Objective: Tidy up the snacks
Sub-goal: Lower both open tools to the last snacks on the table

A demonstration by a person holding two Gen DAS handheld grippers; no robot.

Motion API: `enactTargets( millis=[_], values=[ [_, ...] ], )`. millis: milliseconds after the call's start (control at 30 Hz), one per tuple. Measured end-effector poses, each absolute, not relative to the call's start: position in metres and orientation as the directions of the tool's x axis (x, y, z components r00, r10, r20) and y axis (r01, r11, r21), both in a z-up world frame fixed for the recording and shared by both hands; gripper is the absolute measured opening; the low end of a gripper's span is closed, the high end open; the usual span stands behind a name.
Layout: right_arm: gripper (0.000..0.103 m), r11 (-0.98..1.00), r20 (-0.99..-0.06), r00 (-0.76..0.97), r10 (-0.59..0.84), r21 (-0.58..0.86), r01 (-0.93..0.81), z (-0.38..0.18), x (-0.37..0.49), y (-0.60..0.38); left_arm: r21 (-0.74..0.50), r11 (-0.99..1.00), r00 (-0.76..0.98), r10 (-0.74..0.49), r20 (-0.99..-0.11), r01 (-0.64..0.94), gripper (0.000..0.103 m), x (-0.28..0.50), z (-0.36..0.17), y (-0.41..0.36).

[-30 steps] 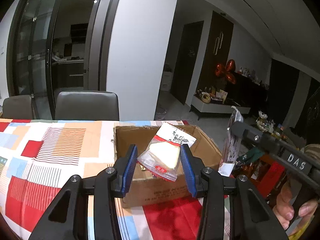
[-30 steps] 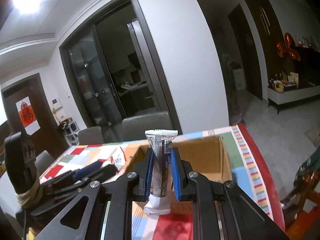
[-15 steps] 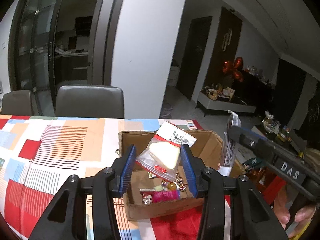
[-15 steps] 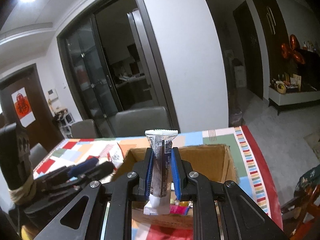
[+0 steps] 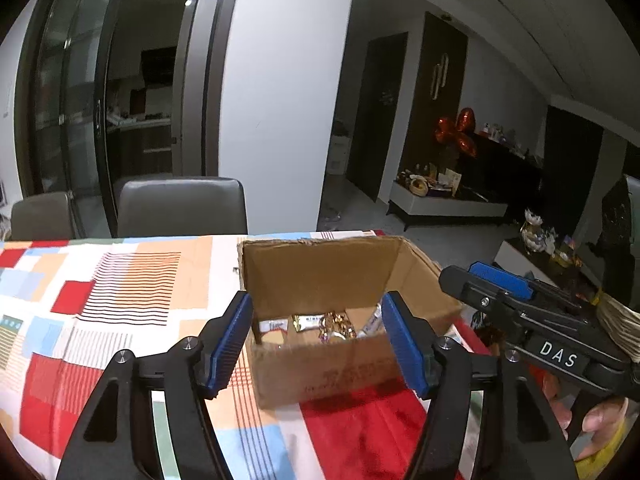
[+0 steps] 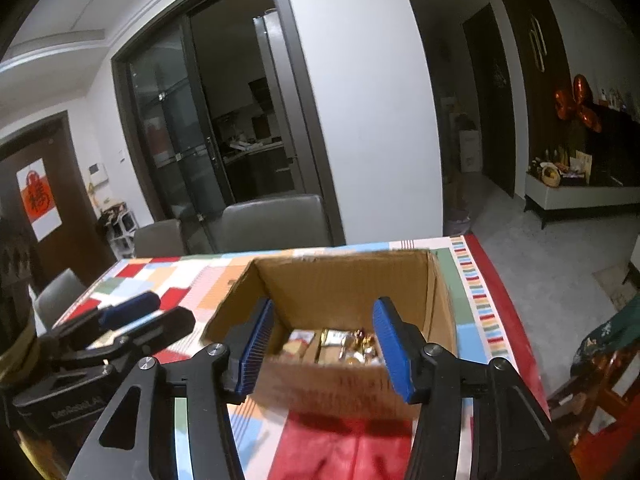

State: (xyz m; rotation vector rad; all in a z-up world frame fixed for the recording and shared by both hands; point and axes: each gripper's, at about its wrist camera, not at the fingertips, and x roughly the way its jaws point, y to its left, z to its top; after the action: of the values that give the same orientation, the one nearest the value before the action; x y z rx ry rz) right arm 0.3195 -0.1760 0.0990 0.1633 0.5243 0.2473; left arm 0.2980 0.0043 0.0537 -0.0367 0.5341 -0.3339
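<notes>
Both claws, the left gripper (image 5: pixel 318 340) and right gripper (image 6: pixel 324 346), are opening and hold nothing; the box (image 5: pixel 320 368) of snacks (image 5: pixel 320 325) sits just past them.

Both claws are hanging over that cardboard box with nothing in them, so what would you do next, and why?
Probably draw both back from the cardboard box to fetch more snacks. The left gripper and right gripper are opening with nothing between their jaws, and wrapped snacks lie in the box. No loose snack shows on the tablecloth here.
</notes>
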Motion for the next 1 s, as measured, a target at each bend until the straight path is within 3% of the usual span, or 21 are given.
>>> enactTargets(
  millis=[400, 467, 1000],
  values=[
    [0.056, 0.943, -0.539, 0.777, 0.325, 0.242, -0.227, 0.080, 0.251, -0.173, -0.028, 0.934, 0.803, -0.323, -0.501, 0.357, 0.066, 0.214, 0.043, -0.001],
    [0.063, 0.946, -0.558, 0.766, 0.320, 0.238, -0.222, 0.072, 0.239, -0.173, -0.018, 0.934, 0.797, -0.313, -0.517, 0.356, 0.066, 0.202, 0.035, -0.001],
    [0.063, 0.934, -0.755, 0.549, 0.358, 0.295, -0.203, -0.022, 0.201, -0.162, -0.018, 0.935, 0.657, -0.262, -0.707, 0.354, 0.067, 0.179, -0.047, 0.000]
  ],
)
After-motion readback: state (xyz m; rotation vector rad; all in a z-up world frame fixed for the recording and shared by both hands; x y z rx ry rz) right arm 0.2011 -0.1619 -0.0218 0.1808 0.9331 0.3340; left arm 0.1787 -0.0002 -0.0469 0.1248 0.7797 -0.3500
